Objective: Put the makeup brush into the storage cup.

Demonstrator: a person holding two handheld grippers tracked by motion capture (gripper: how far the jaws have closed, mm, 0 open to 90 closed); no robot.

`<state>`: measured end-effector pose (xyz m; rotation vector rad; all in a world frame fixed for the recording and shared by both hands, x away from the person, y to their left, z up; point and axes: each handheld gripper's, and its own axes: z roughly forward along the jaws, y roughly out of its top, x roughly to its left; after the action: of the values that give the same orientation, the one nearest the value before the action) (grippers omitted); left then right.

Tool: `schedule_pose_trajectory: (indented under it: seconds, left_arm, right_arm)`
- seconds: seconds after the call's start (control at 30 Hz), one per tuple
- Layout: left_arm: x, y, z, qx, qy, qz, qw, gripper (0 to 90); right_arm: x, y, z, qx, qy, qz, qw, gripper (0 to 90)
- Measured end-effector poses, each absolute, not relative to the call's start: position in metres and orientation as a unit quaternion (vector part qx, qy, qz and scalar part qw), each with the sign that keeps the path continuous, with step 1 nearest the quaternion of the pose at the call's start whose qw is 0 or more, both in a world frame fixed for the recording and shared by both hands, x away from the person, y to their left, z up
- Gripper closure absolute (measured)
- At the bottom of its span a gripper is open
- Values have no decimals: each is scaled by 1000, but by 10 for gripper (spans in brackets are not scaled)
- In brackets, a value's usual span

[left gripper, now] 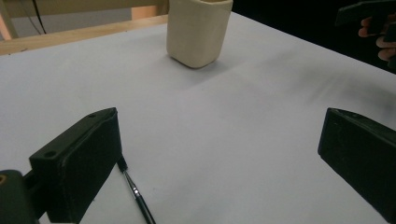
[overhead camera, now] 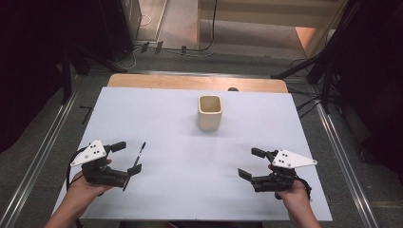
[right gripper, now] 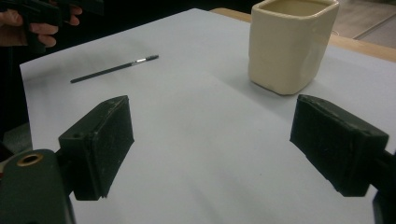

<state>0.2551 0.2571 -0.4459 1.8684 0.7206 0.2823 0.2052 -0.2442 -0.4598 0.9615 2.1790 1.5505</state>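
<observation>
We find the left tool [overhead camera: 124, 158] resting low over the near left part of the desk [overhead camera: 190, 190], its jaws spread wide and holding nothing. The thin black paintbrush [overhead camera: 135, 164] lies flat on the desk, crossing between those jaws in the high view; in the left gripper view its ferrule and handle [left gripper: 136, 193] run just beside the left-hand jaw. The right tool [overhead camera: 250, 163] sits near the right front of the desk, likewise wide open and empty.

Risks, in our judgement: the brush is slim and lies flush on the sheet, so a closing grip may pinch above it and miss, or nudge it so that it rolls or skids aside. It also sits off-centre, close to one jaw; closing from this stance could push it sideways rather than trap it. Pressing down hard to reach it could drag or crease the white covering.

Surroundings: a cream square cup [overhead camera: 209, 112] stands upright toward the far middle of the desk, well apart from both tools and from the brush. Nothing lies between brush and cup. Should the brush be meant for it, a tilted grip could strike the rim and tip the cup. Cables and stands on the floor beyond the desk do not interfere.
</observation>
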Motion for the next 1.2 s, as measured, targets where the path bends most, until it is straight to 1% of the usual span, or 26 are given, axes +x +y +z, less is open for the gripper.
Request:
schedule_pose_trajectory:
  seconds: [0.23,0.67,0.8,1.07,1.2]
  left_arm:
    - [255,256,-446,786,319,126,515,0]
    - [255,257,-445,792,331,136,495,0]
    - [257,257,-445,796,347,135,478,0]
    - [259,256,-442,802,358,136,459,0]
    - [261,255,-442,809,373,134,434,0]
  right_arm:
    - [206,-243,-460,334,761,537,148,142]
    - [207,-243,-461,336,762,534,146,142]
    - [207,-242,-462,335,766,530,146,142]
    - [208,-241,-462,335,767,529,143,142]
    - [208,-240,-462,333,770,525,142,142]
